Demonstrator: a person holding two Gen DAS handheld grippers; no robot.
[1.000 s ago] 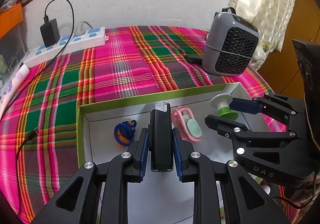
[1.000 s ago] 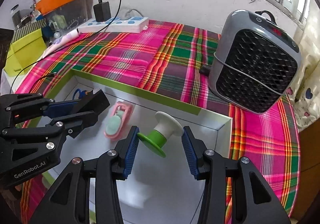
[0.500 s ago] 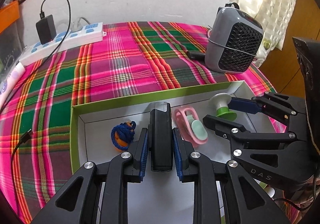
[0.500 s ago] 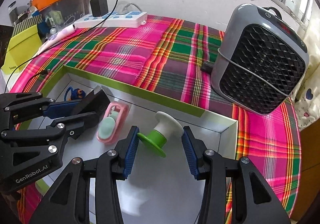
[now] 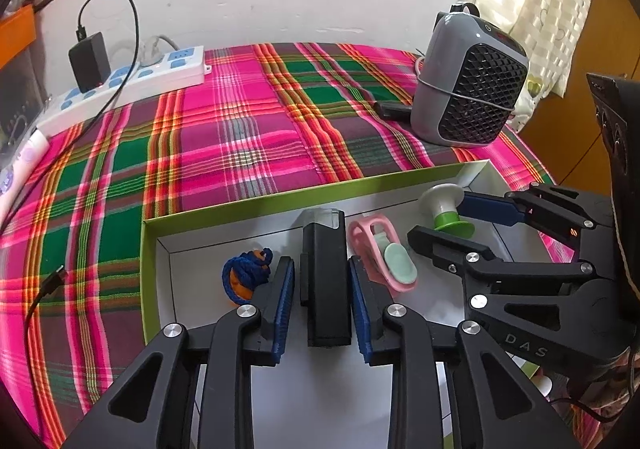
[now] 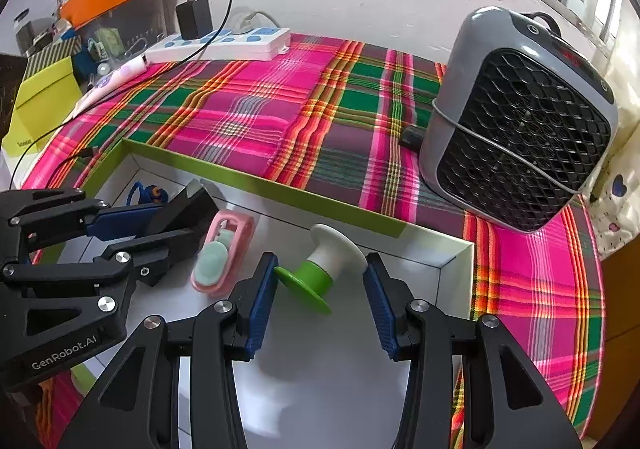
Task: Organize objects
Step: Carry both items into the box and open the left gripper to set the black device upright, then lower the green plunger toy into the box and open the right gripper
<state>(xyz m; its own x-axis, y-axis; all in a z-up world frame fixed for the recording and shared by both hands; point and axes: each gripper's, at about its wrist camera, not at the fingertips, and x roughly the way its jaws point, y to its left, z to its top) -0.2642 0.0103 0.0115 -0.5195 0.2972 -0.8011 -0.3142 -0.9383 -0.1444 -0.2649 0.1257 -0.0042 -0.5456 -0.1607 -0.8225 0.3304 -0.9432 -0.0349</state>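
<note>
in the green-rimmed white cardboard tray [image 5: 224, 211], the left gripper [image 5: 323, 299] has just been opening off the black rectangular device [image 5: 325, 281], apparently delivered, while the right gripper [image 6: 318, 297] clamps the green-and-white knob-shaped stopper [image 6: 324, 263] above its floor, seemingly awaiting release.

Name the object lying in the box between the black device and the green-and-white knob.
A pink clip with a mint-green pad lies between the black device and the green-and-white knob; both wrist views show it.

"DAS" on right tongs [image 5: 460, 227]; "GenRobot.AI" on left tongs [image 6: 176, 223].
</note>
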